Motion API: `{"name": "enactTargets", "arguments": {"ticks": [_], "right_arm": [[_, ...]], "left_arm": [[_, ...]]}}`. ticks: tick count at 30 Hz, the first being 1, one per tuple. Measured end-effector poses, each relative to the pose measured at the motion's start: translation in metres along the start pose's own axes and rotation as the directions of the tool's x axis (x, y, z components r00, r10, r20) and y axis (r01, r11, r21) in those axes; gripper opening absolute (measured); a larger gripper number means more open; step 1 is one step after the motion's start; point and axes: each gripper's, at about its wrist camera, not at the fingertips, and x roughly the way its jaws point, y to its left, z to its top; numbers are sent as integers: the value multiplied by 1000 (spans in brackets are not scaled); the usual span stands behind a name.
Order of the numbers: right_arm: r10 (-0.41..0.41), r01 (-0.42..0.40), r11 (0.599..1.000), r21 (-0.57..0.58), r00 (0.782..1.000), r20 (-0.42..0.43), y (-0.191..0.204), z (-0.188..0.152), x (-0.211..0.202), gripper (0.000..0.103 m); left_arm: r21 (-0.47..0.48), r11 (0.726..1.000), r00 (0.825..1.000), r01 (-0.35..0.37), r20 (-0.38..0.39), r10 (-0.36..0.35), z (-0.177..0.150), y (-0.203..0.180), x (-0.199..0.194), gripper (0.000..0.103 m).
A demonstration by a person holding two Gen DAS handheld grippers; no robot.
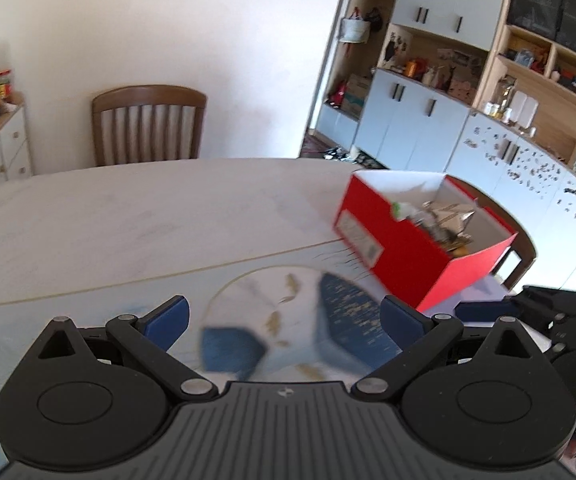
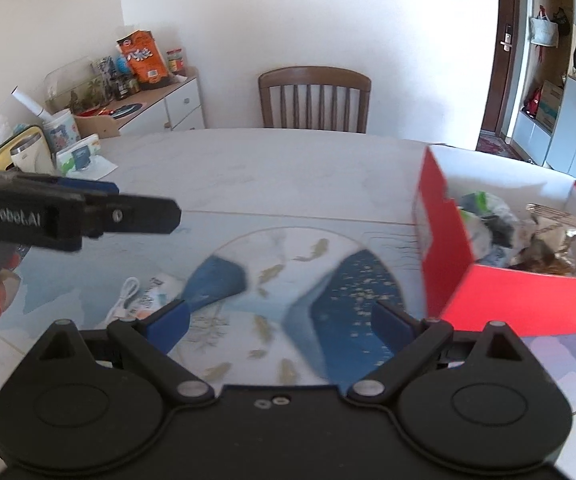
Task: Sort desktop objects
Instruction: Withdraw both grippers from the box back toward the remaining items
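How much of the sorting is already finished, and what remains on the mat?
Done: several items, including a shiny foil bag, already lie in the red box. In hand: nothing; the left hand-held gripper and the right hand-held gripper are both open and empty. Left: a white cable and a small packet beside it on the mat.

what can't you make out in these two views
- Contents of the red cardboard box: motion blur in both views; only a crinkled foil packet reads.
- White cable and small packet: right wrist view only, partly behind the right gripper.
- Left gripper: open, empty.
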Motion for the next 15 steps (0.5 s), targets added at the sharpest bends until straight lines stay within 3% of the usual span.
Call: {"name": "enactTargets", "arguments": {"ticks": [4, 15], "right_arm": [[6, -6, 1000, -11, 1000, -7, 20, 2, 9, 97], [23, -23, 1000, -10, 1000, -21, 59, 6, 33, 97]], "left_arm": [[-1, 998, 998, -60, -3, 60, -14, 24, -7, 102], [-51, 994, 995, -92, -51, 89, -39, 70, -6, 102]]}}
